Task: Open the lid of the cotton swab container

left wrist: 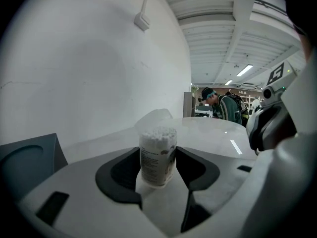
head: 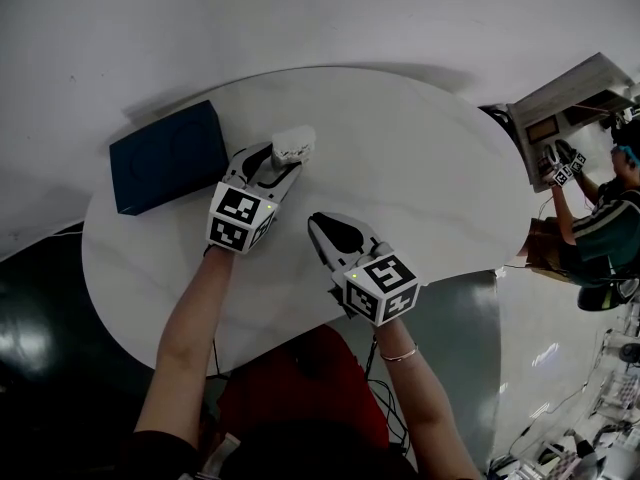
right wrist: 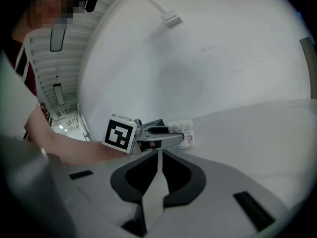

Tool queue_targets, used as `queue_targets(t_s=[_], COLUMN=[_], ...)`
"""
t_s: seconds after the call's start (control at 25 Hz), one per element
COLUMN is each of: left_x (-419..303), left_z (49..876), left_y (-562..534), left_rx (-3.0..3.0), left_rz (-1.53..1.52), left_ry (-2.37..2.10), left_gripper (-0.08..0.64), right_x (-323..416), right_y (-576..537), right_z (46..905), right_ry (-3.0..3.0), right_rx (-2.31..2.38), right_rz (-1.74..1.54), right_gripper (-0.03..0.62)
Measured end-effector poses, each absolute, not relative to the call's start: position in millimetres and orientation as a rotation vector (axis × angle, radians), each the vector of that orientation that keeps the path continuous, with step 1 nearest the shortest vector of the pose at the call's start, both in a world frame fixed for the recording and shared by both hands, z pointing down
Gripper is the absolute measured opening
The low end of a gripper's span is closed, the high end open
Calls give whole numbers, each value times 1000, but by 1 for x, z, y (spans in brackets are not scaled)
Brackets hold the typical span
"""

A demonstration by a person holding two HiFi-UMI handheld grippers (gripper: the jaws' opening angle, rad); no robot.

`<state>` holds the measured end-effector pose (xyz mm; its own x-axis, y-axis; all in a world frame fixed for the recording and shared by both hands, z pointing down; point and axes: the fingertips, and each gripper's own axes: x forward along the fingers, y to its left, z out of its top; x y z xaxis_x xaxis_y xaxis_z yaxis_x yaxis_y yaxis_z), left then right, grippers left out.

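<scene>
The cotton swab container (head: 293, 145) is a small clear tub packed with white swabs (left wrist: 158, 133). It stands on the round white table (head: 430, 168), and its label faces me in the left gripper view. Its translucent lid (left wrist: 154, 118) is tipped up behind the bared swab tips. My left gripper (head: 283, 164) is shut on the tub's sides (left wrist: 157, 157). My right gripper (head: 316, 224) hovers just right of and nearer than the tub, with its jaws shut and nothing between them (right wrist: 159, 155). From the right gripper view I see the left gripper (right wrist: 154, 136) and the tub (right wrist: 184, 133) straight ahead.
A dark blue box (head: 167, 156) lies on the table's left part, close to the left gripper (left wrist: 25, 157). The table's rim curves near my body. A person (head: 590, 218) with another pair of grippers works at a bench to the far right.
</scene>
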<state>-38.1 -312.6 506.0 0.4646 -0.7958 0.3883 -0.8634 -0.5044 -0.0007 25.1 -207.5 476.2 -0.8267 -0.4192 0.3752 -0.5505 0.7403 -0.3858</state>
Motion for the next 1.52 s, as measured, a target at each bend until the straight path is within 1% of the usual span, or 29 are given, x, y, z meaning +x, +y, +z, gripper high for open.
queue_targets(t_s=[0.92,1.16,1.52], left_x=[-39,-45,-62], left_z=[514,512,508], left_y=[-312,-296,-258], left_rx=[2436,2388,2286], left_rz=[539,581,490], left_ry=[-1445,-1494,-1540], left_gripper=[244,244,244], right_x=[30,30,22], right_y=[-191,-186,-177], right_z=[477,476,476], right_ry=[-2658,-2652,-2644], right_rx=[747,763,805], right_rz=[736,735,739], right_gripper=[41,41,41])
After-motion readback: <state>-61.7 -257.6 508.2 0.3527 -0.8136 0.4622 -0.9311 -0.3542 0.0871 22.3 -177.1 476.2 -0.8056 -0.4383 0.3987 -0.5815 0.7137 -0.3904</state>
